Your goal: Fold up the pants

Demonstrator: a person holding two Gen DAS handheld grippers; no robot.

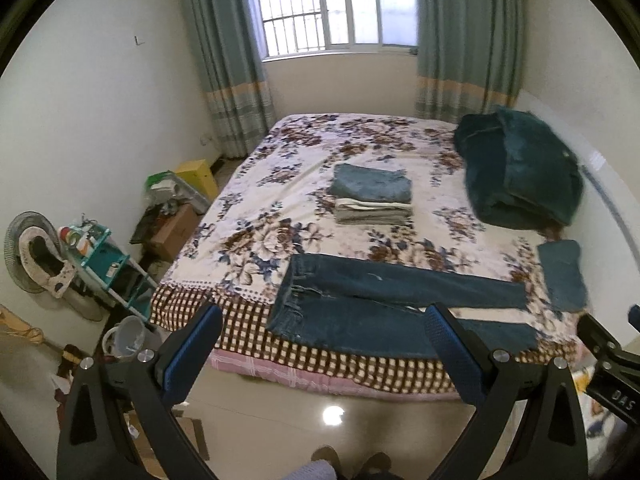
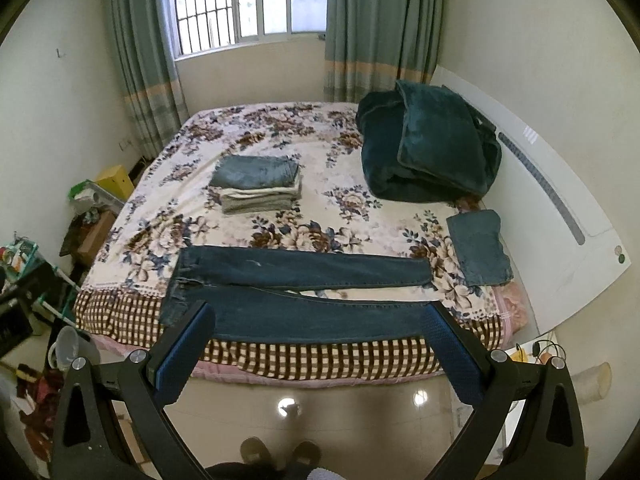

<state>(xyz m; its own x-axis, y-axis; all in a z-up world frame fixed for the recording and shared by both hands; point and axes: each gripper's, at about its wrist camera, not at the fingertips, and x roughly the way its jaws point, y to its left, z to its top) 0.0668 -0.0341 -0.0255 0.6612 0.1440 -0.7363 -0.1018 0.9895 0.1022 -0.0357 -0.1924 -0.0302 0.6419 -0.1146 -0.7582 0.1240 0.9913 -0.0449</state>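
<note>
Both grippers, the left gripper (image 1: 322, 344) and the right gripper (image 2: 320, 340), are wide open and hold nothing, hanging off the bed (image 2: 280, 356) where the jeans (image 2: 296, 292) lie flat by the near edge, so a grab at one layer could pull them crooked or drag them down.

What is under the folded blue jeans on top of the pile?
Under the folded blue jeans lie more folded clothes, cream and grey, stacked on the flowery bedspread. How many there are and what they are stays covered.
</note>
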